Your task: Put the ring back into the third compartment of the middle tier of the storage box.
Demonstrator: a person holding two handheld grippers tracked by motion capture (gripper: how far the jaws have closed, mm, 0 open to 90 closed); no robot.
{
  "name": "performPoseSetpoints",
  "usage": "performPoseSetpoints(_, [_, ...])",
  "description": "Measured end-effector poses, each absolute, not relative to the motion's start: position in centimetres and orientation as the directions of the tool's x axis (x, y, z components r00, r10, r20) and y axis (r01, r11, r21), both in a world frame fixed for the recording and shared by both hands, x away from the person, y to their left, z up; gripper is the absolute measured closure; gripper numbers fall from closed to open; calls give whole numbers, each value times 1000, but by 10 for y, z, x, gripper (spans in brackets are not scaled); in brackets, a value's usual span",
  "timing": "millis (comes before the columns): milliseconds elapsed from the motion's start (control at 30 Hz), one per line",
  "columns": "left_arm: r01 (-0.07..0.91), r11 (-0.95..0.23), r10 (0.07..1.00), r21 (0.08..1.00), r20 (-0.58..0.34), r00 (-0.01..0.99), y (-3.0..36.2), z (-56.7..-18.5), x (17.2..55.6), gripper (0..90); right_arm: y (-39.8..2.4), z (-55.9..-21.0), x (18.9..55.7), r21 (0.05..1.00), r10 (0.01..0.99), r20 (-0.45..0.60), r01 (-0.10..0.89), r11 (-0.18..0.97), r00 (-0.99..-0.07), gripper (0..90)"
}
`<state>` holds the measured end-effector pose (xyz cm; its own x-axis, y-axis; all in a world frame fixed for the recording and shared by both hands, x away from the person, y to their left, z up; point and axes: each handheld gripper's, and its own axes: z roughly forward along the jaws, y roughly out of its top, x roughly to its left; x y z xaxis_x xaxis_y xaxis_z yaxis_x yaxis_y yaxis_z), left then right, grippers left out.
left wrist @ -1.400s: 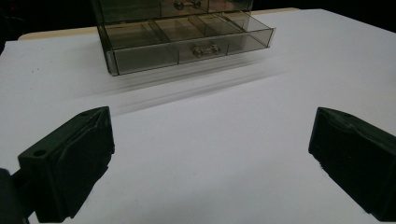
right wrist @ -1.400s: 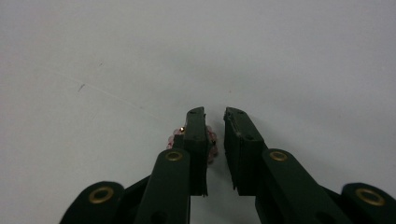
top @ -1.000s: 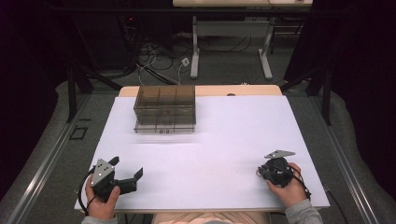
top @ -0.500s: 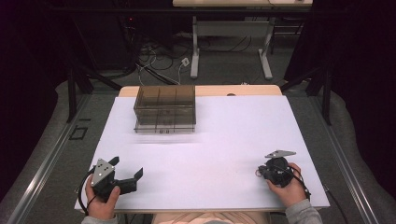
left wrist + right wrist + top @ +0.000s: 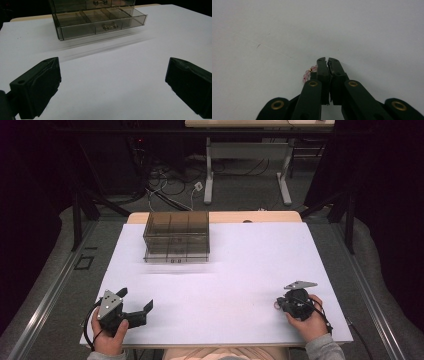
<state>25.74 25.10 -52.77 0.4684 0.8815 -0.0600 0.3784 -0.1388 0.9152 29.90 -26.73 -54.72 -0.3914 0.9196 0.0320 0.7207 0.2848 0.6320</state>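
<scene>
A smoky transparent drawer box [image 5: 176, 236] stands at the far left-middle of the white table; in the left gripper view its bottom drawer [image 5: 100, 25] is pulled out and shows several empty compartments. My left gripper [image 5: 136, 298] rests near the front left corner, jaws wide open [image 5: 112, 82] with nothing between them, aimed at the box. My right gripper [image 5: 278, 304] points down at the table near the front right. Its jaws [image 5: 327, 60] are pressed together on a small pink bead bracelet [image 5: 308, 73], whose beads stick out beside the left jaw.
The white table sheet [image 5: 250, 260] spreads between the box and both hands. A wooden strip [image 5: 260, 216] shows at the far edge. Beyond it are desk legs and cables on the floor.
</scene>
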Motion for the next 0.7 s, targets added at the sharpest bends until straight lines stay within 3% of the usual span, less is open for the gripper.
performPoseSetpoints(700, [378, -137, 882, 915, -61, 468, 251, -528, 257, 6, -270, -540, 296, 672, 917, 22, 685, 281, -398, 882])
